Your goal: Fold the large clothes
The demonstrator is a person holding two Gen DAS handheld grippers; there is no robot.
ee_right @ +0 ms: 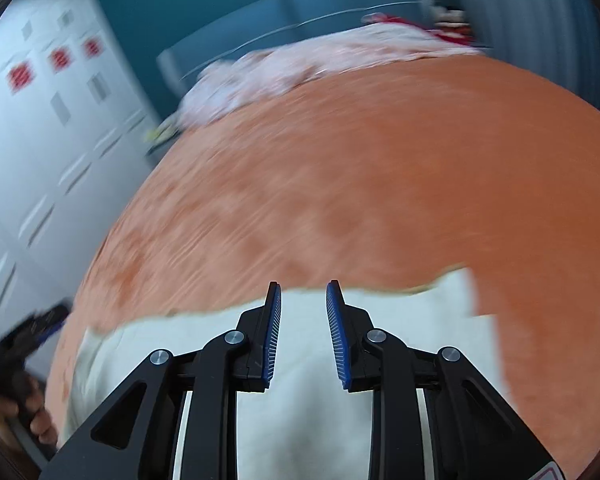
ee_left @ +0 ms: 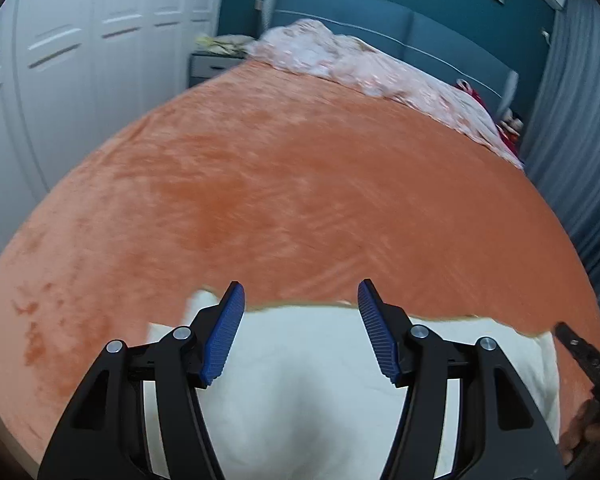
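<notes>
Two grippers hover above a white garment (ee_left: pixel 312 380) lying flat at 6 o'clock on an orange bedspread (ee_left: pixel 280 200); left gripper (ee_left: pixel 301 300) has its blue pads (ee_left: pixel 224 336) spread wide, empty, over the garment's far edge; right gripper (ee_right: pixel 303 300) has its jaws narrower yet apart, gripping nothing, the white garment (ee_right: pixel 300 400) beneath them; right view is motion-blurred. Pink floral bedding (ee_left: pixel 364 68) lies bunched at 12 o'clock against a blue headboard (ee_left: pixel 380 24); white wardrobe doors (ee_left: pixel 80 60) stand at 10 o'clock; grey curtain (ee_left: pixel 572 140) hangs at 3 o'clock.
</notes>
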